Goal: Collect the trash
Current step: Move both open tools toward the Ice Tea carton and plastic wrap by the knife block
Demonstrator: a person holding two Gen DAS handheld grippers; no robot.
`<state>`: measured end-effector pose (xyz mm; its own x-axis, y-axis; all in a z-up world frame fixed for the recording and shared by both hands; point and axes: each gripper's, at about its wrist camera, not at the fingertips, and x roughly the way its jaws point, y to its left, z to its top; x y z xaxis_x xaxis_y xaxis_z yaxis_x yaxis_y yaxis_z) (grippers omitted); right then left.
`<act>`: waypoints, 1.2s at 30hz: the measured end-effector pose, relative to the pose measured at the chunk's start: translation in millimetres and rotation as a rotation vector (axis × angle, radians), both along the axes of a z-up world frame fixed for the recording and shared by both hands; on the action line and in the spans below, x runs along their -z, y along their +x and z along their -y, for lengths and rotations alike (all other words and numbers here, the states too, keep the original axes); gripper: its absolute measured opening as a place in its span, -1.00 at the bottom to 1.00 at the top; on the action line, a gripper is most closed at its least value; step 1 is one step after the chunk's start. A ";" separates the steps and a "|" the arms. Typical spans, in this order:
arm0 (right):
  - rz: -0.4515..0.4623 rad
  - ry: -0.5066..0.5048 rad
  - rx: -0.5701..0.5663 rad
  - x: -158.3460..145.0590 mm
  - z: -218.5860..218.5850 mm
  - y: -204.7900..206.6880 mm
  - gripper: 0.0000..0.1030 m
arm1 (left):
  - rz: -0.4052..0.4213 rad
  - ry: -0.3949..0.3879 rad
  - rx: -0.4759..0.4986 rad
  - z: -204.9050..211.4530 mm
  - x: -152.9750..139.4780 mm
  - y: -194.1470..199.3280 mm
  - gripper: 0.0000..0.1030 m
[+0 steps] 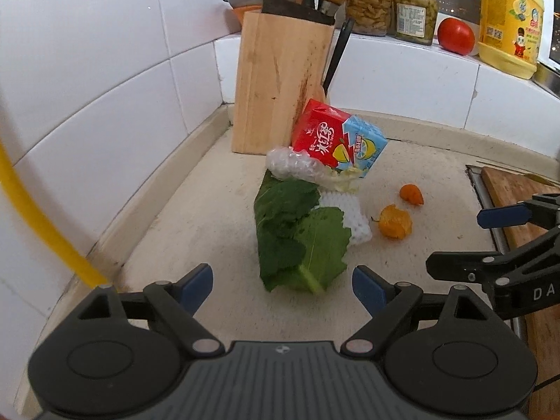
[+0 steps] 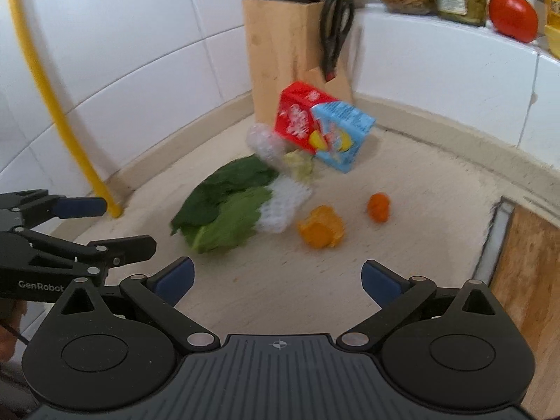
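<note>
Nearest the lens, left gripper (image 1: 282, 285) spread wide, gripping nothing, just short of the green leaves (image 1: 299, 241); right gripper (image 2: 276, 281) likewise wide and bare. Beyond, on the pale speckled counter (image 1: 217, 210), white foam net (image 1: 350, 218), orange peels (image 1: 395, 222), then tilted red-and-blue drink carton (image 1: 337, 138) leaning by the knife block (image 1: 280, 80) against white tiles.
</note>
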<state>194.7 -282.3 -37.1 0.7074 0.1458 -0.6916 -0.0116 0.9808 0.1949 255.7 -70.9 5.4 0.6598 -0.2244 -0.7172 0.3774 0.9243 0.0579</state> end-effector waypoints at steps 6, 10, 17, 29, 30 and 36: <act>-0.007 -0.006 0.027 5.2 19.3 9.6 1.00 | -0.019 -0.004 0.021 11.9 1.7 22.0 0.60; 0.006 -0.012 0.038 7.8 30.5 13.4 1.00 | -0.025 0.007 0.029 17.4 6.7 35.1 0.60; 0.010 -0.036 0.073 14.9 48.5 22.1 1.00 | -0.058 -0.019 0.017 15.4 18.2 55.8 0.60; 0.017 -0.047 0.036 12.4 48.8 37.0 0.99 | -0.044 -0.053 0.018 12.7 27.4 90.3 0.60; 0.019 -0.049 0.025 11.5 46.8 38.9 0.99 | -0.040 -0.061 0.014 11.6 25.7 93.2 0.59; 0.032 -0.081 0.017 7.1 43.4 59.2 0.99 | -0.034 -0.097 0.026 15.5 16.5 112.6 0.60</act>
<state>253.9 -325.8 -44.2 0.7311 0.0783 -0.6777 0.0004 0.9934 0.1151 368.2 -86.4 -11.1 0.6287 -0.3103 -0.7130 0.4011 0.9150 -0.0446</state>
